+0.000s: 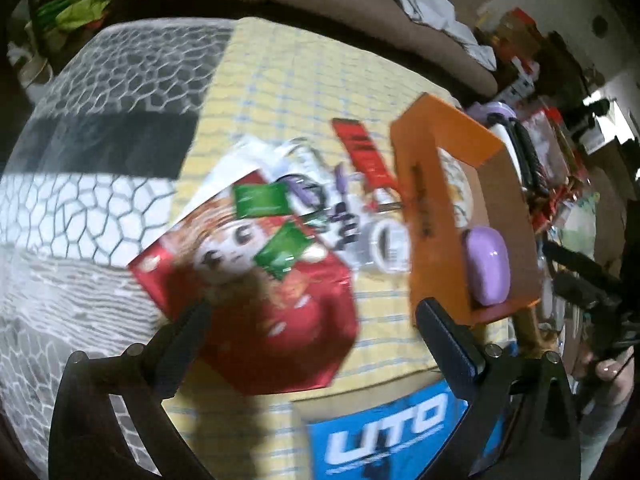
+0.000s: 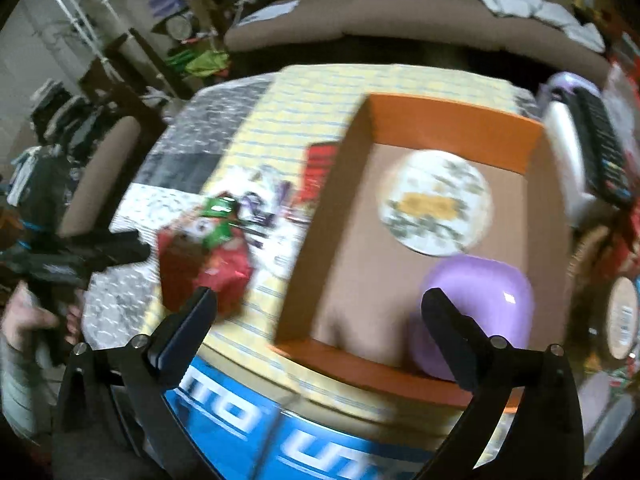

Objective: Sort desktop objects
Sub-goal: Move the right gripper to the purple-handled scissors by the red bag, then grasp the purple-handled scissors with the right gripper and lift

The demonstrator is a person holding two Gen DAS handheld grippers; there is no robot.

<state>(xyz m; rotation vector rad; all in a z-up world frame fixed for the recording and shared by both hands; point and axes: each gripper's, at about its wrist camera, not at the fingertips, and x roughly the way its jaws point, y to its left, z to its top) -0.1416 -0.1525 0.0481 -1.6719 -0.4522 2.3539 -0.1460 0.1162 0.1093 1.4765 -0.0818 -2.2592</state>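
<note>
My left gripper [image 1: 314,312] is open with nothing between its fingers, hovering over a red snack bag [image 1: 256,300] with a cartoon face. Two green packets [image 1: 262,199] lie on the bag's far end. Beyond it are a red bar [image 1: 362,152] and a white roll [image 1: 384,246]. To the right stands an orange box [image 1: 416,200]. My right gripper [image 2: 320,298] is also open and empty, above the near left corner of the orange box [image 2: 452,120]. Inside the box lie a round patterned tin [image 2: 436,202] and a purple case [image 2: 480,296].
A yellow checked cloth [image 1: 300,80] covers the table, with a grey patterned cover [image 1: 100,160] to its left. A blue UTO carton [image 2: 240,412] sits at the near edge. A black remote [image 2: 600,148] and clutter lie right of the box. A sofa [image 2: 400,12] stands behind.
</note>
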